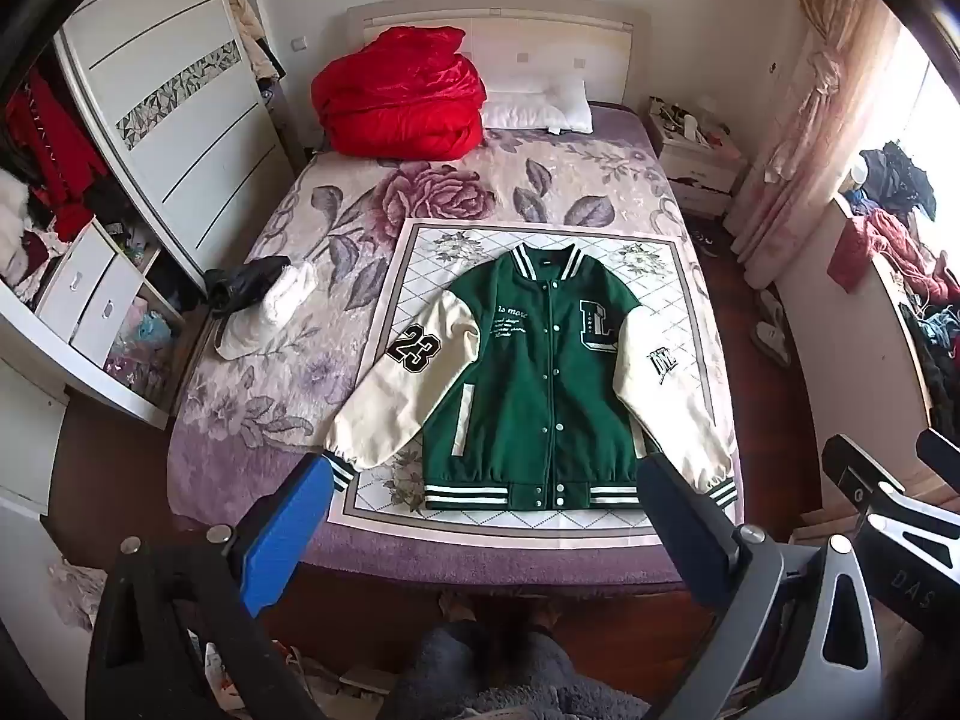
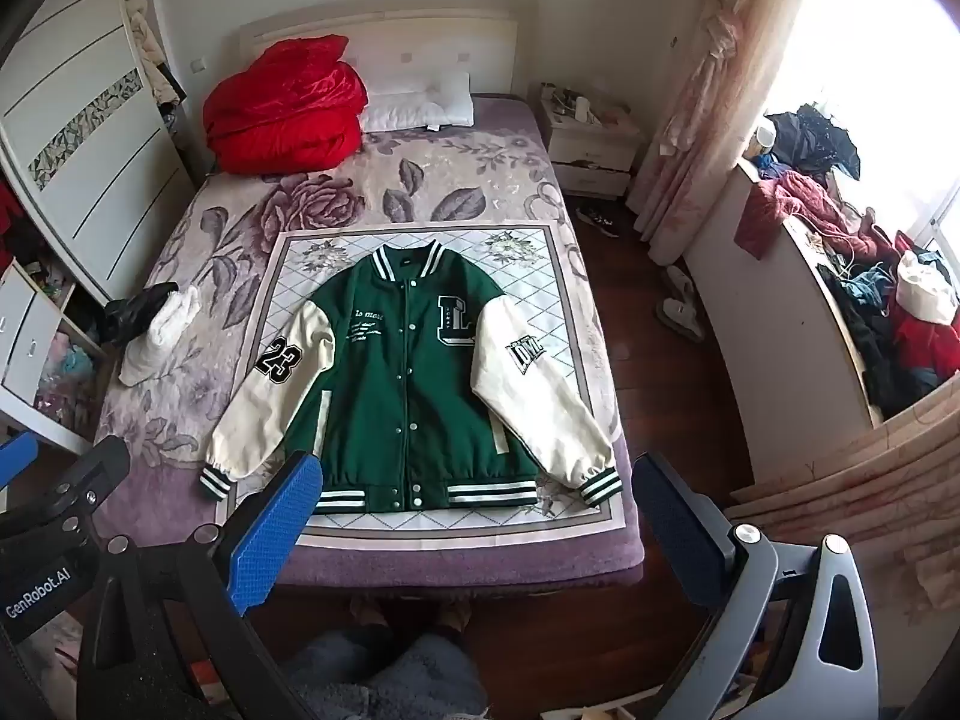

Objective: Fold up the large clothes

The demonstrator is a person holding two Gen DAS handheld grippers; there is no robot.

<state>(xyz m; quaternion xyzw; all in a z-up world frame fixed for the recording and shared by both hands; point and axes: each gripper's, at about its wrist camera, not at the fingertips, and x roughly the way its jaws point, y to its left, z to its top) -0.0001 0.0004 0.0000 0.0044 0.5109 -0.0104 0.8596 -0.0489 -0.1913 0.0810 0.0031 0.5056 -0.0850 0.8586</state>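
Observation:
A green varsity jacket (image 1: 540,378) (image 2: 408,384) with cream sleeves lies flat, front up and snapped closed, on a patterned mat (image 1: 420,264) (image 2: 288,276) at the near end of the bed. Its sleeves angle outward toward the hem. My left gripper (image 1: 486,516) hovers above the foot of the bed, open, nothing between its blue pads. My right gripper (image 2: 480,516) hangs beside it, likewise open and empty, over the jacket's hem edge. Part of the right gripper shows at the right edge of the left wrist view.
A red quilt (image 1: 402,102) (image 2: 282,108) and white pillow (image 1: 540,105) sit at the headboard. A black and white garment pile (image 1: 258,306) (image 2: 150,324) lies on the bed's left. A wardrobe stands left, a nightstand (image 1: 696,150) and cluttered sill right. A person's legs are below.

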